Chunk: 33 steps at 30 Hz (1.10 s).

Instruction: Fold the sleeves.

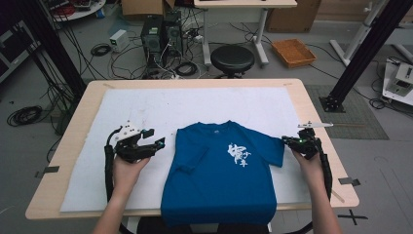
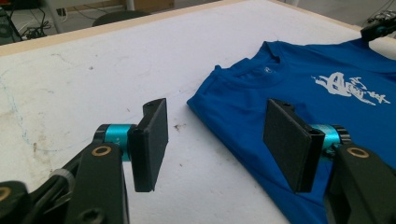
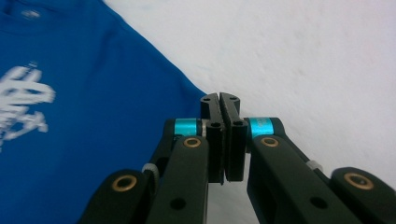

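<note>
T-shirt [image 1: 221, 170] lying flat near table's [image 1: 195, 83] front edge, hem hanging over. Right gripper [image 1: 292, 141] jaws pressing together at sleeve edge, can't tell if pinching cloth. Left gripper [image 1: 155, 138] jaws spreading wide, hovering beside shirt.

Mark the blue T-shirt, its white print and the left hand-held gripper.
blue T-shirt [image 1: 214, 190]: high view, lower front panel.
white print [image 1: 238, 154]: high view, middle of the chest lettering.
left hand-held gripper [image 1: 153, 137]: high view, between its open jaw tips.

Overhead plus two close gripper views
</note>
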Tool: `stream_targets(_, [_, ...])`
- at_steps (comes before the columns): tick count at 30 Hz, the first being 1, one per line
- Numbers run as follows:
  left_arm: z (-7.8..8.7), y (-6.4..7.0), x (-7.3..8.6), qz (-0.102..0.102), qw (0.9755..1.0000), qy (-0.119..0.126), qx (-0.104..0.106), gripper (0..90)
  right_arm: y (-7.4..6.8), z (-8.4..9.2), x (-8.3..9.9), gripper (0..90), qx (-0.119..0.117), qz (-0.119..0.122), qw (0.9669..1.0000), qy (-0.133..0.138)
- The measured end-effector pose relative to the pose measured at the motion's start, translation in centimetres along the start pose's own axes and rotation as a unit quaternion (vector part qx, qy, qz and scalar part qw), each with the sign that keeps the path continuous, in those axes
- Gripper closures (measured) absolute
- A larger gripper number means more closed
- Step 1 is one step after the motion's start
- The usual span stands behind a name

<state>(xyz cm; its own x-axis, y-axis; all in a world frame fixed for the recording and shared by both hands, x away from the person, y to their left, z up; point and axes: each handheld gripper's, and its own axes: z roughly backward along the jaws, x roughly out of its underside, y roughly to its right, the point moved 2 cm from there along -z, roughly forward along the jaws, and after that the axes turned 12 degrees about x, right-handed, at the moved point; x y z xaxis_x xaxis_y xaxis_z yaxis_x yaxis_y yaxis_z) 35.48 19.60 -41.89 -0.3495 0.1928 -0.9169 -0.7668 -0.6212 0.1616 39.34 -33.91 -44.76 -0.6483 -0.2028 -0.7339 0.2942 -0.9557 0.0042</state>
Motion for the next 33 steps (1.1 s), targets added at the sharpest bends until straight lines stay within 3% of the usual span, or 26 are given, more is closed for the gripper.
stream_targets(1, [0.0, 0.0, 0.0, 0.0, 1.0, 0.0, 0.0, 40.7, 0.0, 0.0, 0.0, 89.6, 0.0, 0.0, 1.0, 0.0])
stream_targets(6, [-0.3, 0.1, 0.0, 0.002, 1.0, -0.004, 0.003, 40.7, -3.1, 1.8, -1.9, 89.6, -0.013, 0.031, 0.999, 0.03])
stream_targets(7, [-0.3, 0.1, 0.0, 0.002, 1.0, -0.004, 0.003, 40.7, -3.1, 1.8, -1.9, 89.6, -0.013, 0.031, 0.999, 0.03])
stream_targets(8, [-0.4, 0.2, 0.1, 0.001, 1.0, -0.006, 0.007, 40.7, -4.5, 2.2, -2.5, 89.6, -0.017, 0.047, 0.9982, 0.033])
stream_targets(15, [-1.0, 0.4, 0.0, 0.001, 0.9998, -0.011, 0.015, 40.7, -9.2, 3.0, -4.1, 89.6, -0.014, 0.085, 0.9955, 0.038])
stream_targets(27, [-1.6, 0.8, 0.0, 0.004, 0.9996, -0.014, 0.026, 40.7, -16.8, 1.3, -5.6, 89.3, -0.005, 0.139, 0.9899, 0.027])
stream_targets(30, [-1.6, 0.8, 0.1, 0.005, 0.9995, -0.017, 0.027, 40.7, -17.9, 1.0, -5.5, 79.8, -0.013, 0.151, 0.9879, 0.03])
stream_targets(31, [-1.6, 0.8, 0.1, 0.003, 0.9995, -0.018, 0.028, 40.7, -17.9, 1.0, -5.4, 74.0, -0.013, 0.149, 0.9882, 0.036])
stream_targets(33, [-1.6, 0.8, 0.2, 0.005, 0.9995, -0.017, 0.028, 40.7, -17.4, 1.2, -5.3, 71.9, -0.017, 0.142, 0.9886, 0.046])
